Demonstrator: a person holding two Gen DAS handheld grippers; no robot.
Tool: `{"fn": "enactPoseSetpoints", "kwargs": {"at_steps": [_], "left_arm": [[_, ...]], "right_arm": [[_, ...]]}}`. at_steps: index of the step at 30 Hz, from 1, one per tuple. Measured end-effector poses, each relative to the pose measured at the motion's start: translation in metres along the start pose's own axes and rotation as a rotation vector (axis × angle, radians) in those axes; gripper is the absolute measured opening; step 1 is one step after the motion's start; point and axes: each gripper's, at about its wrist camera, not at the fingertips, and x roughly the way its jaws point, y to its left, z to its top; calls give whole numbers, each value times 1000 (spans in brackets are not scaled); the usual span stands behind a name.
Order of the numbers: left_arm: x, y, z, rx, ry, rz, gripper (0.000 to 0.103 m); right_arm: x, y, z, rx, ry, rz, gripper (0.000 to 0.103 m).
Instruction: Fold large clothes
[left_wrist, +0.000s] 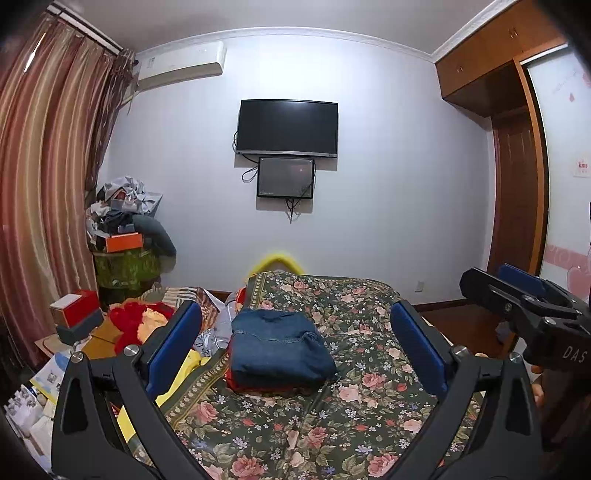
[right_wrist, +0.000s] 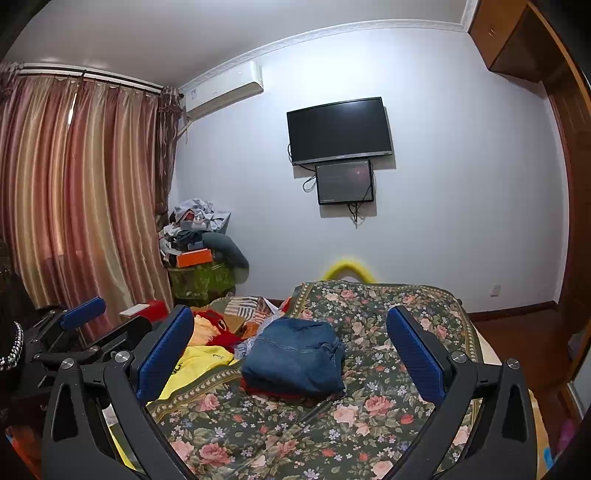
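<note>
I am holding my left gripper (left_wrist: 295, 347) and right gripper (right_wrist: 291, 350) above the bed, jaws spread wide and gripping nothing. Beyond them, the folded denim garment (left_wrist: 279, 349) is sitting on a red garment (left_wrist: 258, 387) atop the floral bedspread (left_wrist: 332, 424). A yellow garment (right_wrist: 199, 363) is lying left.

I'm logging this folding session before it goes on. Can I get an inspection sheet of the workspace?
Surface: bed with floral cover.
Job's things: folded blue denim garment atop a red garment; yellow garment unfolded at the bed's left edge.
Clutter: red plush toy, boxes and papers left of the bed; piled corner stand.
Grippers: left gripper open, empty; right gripper open, empty.
Cables: dangling under the wall screens.
Surroundings: curtains, air conditioner, wardrobe.
</note>
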Motion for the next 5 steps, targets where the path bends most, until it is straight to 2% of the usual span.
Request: {"fn": "enactPoseSetpoints", "kwargs": {"at_steps": [5], "left_arm": [[-1, 4, 0, -17, 4, -2, 103]], "right_arm": [[0, 0, 0, 1, 1, 0, 103]]}}
